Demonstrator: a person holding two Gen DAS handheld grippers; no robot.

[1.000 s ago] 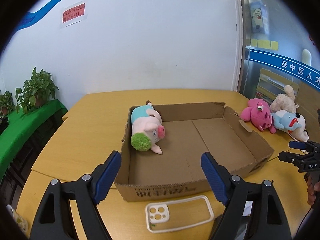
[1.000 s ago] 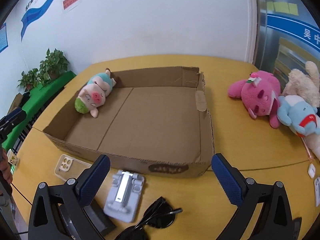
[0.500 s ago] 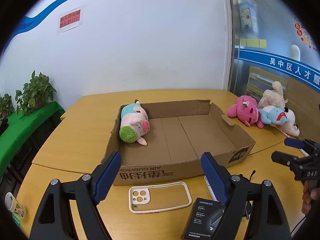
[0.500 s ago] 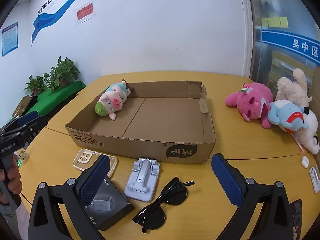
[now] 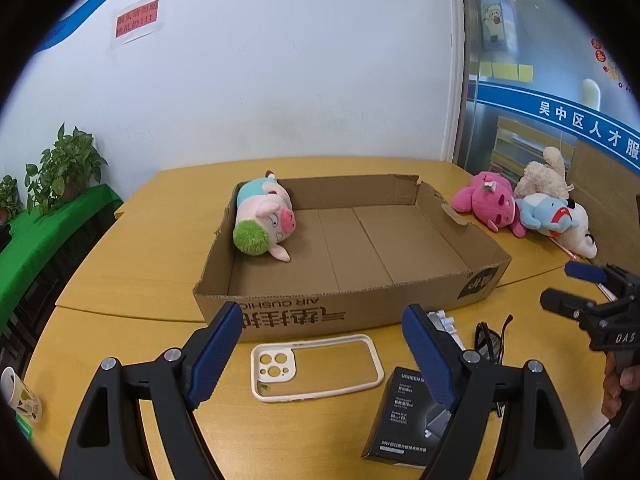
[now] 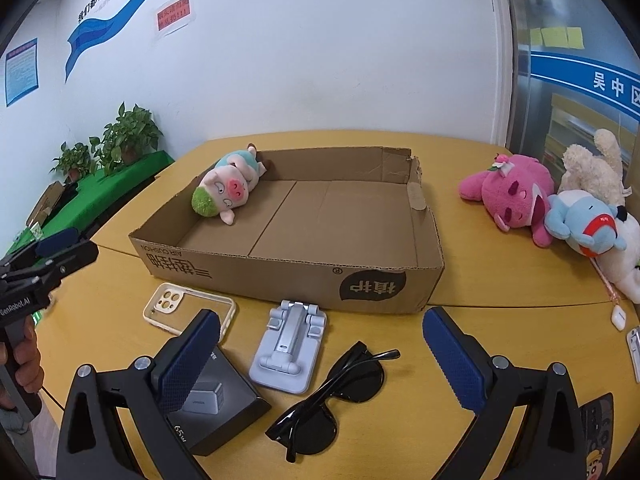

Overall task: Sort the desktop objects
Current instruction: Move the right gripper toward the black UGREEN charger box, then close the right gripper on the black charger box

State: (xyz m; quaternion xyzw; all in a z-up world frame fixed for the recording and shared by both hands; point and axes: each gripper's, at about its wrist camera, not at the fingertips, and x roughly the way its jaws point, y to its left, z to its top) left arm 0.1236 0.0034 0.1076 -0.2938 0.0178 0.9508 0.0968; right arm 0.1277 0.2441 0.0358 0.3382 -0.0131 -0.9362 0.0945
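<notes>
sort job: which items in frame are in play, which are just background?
In play:
cardboard box
pig plush, inside the box
phone case
phone stand
sunglasses
charger box
pink plush, blue plush, cream plush
left gripper and right gripper, both open

Background:
potted plants
red wall notice
paper cup

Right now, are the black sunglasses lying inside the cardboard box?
No, the sunglasses lie on the table in front of the cardboard box, beside the grey phone stand; only the pig plush is inside.

2 low views, shared cardboard box (image 5: 352, 240)
</notes>
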